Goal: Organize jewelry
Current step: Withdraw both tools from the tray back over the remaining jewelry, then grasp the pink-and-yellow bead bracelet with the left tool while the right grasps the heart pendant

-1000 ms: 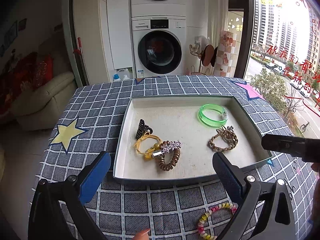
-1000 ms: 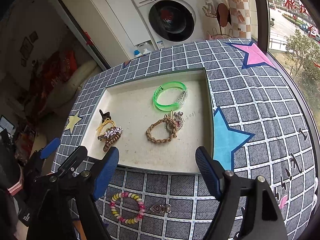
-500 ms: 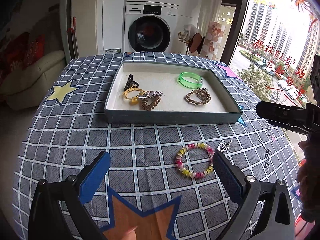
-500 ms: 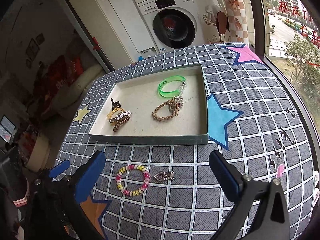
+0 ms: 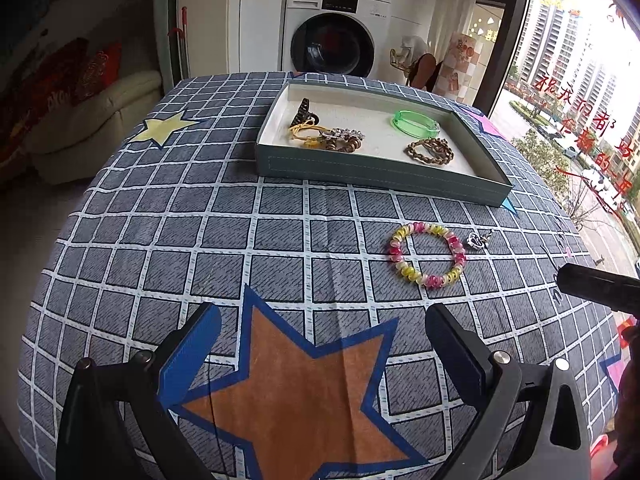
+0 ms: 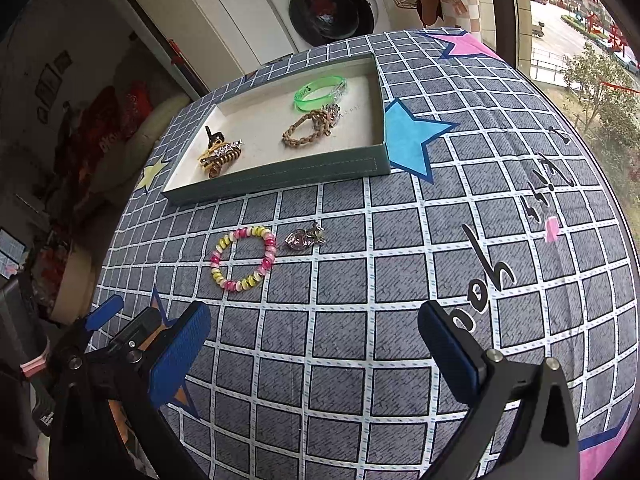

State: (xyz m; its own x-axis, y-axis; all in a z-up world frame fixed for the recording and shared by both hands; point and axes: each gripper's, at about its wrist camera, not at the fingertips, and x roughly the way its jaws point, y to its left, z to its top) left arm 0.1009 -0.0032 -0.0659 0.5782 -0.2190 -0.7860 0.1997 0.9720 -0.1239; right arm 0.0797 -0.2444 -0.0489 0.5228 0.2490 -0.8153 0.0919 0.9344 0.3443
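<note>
- Beaded bracelet (image 6: 243, 258) is lying on the surface (image 6: 360, 320), silver charm (image 6: 305, 236) just beside at three o'clock.
- Tray (image 6: 280, 176) is sitting at twelve o'clock.
- Left gripper (image 5: 320, 348) and right gripper (image 6: 314, 344) are hovering released, nothing between them.

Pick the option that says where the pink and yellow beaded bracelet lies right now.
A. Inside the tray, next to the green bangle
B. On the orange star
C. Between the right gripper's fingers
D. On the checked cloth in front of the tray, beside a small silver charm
D: the pink and yellow beaded bracelet lies flat on the checked cloth, outside the tray, with the small silver charm just beside it.
</note>
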